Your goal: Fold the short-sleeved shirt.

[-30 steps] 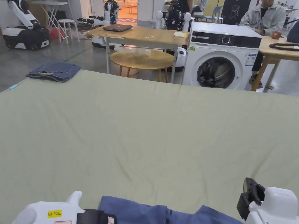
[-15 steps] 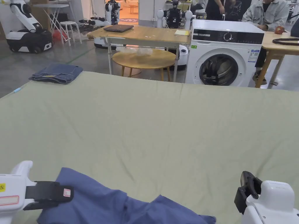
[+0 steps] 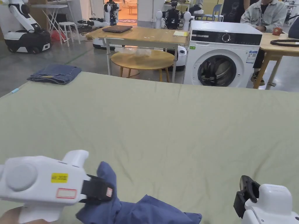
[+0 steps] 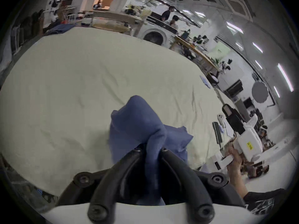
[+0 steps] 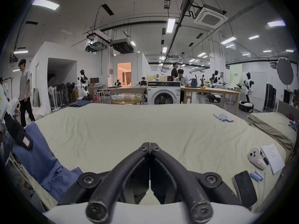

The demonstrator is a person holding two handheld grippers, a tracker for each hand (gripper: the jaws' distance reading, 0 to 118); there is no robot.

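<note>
At the near edge of the pale green bed sheet (image 3: 163, 122), a blue short-sleeved shirt (image 3: 146, 208), bunched and crumpled, one fold lifted off the cloth. Pinched between both jaws of the left gripper (image 4: 149, 150): a ridge of that blue fabric, running up through the narrow gap and spilling over in front. Same grip seen from the head view, left gripper (image 3: 100, 191) at lower left with black jaws closed against the raised peak of the shirt, rest of the garment trailing to the right along the sheet edge. From the right gripper view, shirt (image 5: 38, 156) hanging at far left, draped down over the bed edge.

At lower right, the right gripper (image 5: 150, 147), jaws pressed fully together, tips touching, nothing between them; hovering just above the sheet, well apart from the shirt. Also in the head view, right gripper (image 3: 246, 195) near the bottom corner.

At the far left corner of the bed, folded denim (image 3: 55, 73). Beyond the bed, a white washing machine (image 3: 223, 55), a round wooden table (image 3: 142, 59), a seated person (image 3: 264, 14). On the sheet's right side, a white controller (image 5: 256, 159) beside a sheet of paper (image 5: 272, 158)
</note>
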